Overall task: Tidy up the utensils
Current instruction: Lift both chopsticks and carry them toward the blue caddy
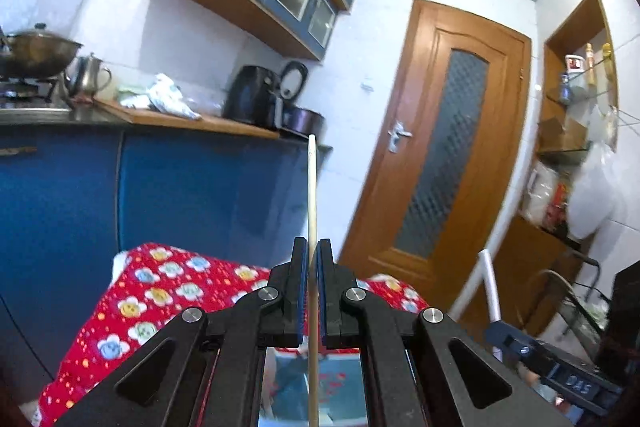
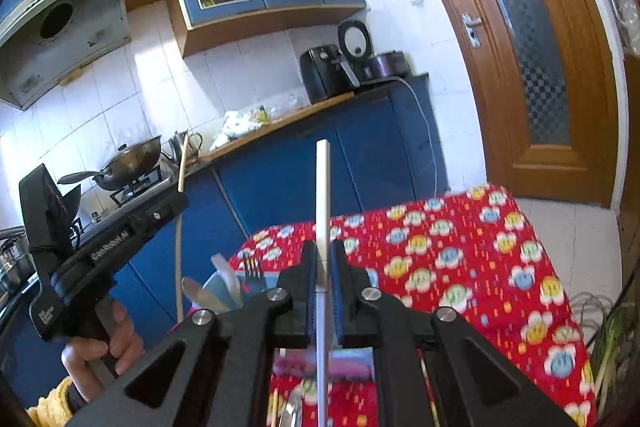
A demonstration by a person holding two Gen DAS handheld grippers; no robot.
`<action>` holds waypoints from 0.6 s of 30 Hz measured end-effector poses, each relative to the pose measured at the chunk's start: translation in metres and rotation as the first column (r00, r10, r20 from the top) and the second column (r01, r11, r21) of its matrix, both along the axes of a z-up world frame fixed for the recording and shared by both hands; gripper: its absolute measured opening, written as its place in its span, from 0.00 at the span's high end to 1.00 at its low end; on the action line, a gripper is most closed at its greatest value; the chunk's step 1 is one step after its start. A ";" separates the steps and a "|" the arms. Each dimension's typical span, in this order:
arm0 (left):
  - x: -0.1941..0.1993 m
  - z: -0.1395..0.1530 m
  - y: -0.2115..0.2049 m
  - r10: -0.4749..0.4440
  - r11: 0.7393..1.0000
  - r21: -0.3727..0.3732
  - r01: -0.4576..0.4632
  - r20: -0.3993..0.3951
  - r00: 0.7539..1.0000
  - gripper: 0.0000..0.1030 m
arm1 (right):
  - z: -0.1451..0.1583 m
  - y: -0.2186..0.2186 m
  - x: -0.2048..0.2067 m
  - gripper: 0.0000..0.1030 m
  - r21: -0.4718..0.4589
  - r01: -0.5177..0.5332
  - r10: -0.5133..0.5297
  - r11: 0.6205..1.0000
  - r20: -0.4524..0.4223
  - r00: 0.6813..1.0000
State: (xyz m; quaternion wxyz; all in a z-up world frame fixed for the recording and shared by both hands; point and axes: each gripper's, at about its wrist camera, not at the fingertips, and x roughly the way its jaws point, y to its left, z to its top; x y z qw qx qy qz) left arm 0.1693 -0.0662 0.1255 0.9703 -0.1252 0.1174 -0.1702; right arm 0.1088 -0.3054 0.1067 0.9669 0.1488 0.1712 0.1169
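Observation:
My left gripper (image 1: 313, 247) is shut on a thin wooden chopstick (image 1: 312, 187) that stands up out of the jaws. It also shows at the left of the right wrist view, where the left gripper (image 2: 178, 199) is held by a hand (image 2: 100, 343). My right gripper (image 2: 323, 247) is shut on a white stick-like utensil (image 2: 323, 183) that points up and away. The right gripper (image 1: 498, 337) shows low on the right of the left wrist view. A light blue holder (image 2: 212, 285) with a knife, a fork and a white utensil stands on the table with the red flowered cloth (image 2: 460, 259), below both grippers.
Blue cabinets and a counter (image 1: 208, 125) run behind the table, with a black air fryer (image 2: 322, 73), a cooker and a wok (image 2: 128, 163) on the stove. A wooden door (image 1: 440, 155) is to the right. More utensils lie blurred under my right gripper.

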 end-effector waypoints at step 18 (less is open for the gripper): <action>0.015 -0.051 -0.026 0.149 0.982 0.096 -0.161 0.126 0.981 0.96 | -0.027 0.010 0.056 0.92 -0.033 0.008 -0.003 0.999 0.133 0.991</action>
